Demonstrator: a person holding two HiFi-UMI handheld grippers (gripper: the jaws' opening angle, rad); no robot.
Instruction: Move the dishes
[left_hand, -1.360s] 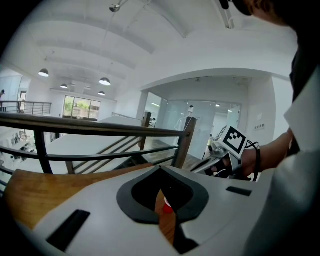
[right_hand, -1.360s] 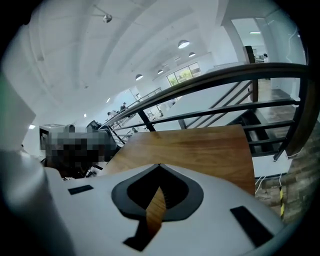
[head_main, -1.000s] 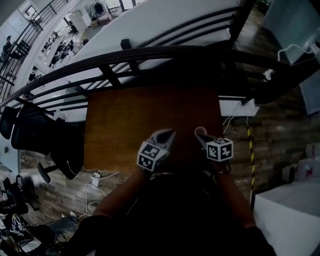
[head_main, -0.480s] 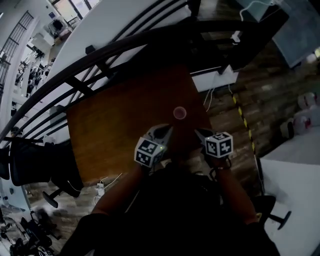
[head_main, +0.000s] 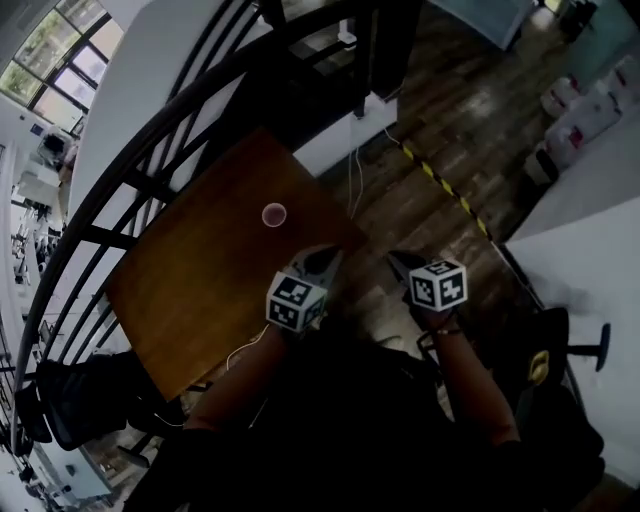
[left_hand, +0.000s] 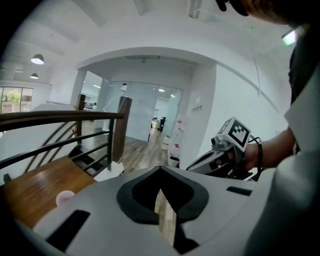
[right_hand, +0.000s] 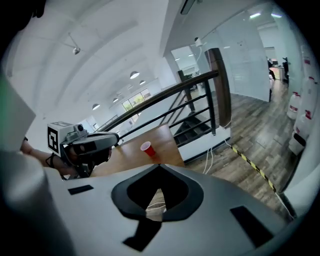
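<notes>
Head view, nothing moved yet: left tongs (head_main: 323, 259) and right tongs (head_main: 402, 263) closed, empty, by the bench (head_main: 190, 290) corner, red cup (head_main: 274, 214) untouched on the bench.

Red cup (head_main: 274, 214), brown wood table (head_main: 190, 290), blk/yel striped floor tape (head_main: 445, 190).

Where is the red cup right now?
In the head view the red cup stands on the wooden table, near its right-hand edge, just ahead and left of the left hand-held gripper, apart from it.
</notes>
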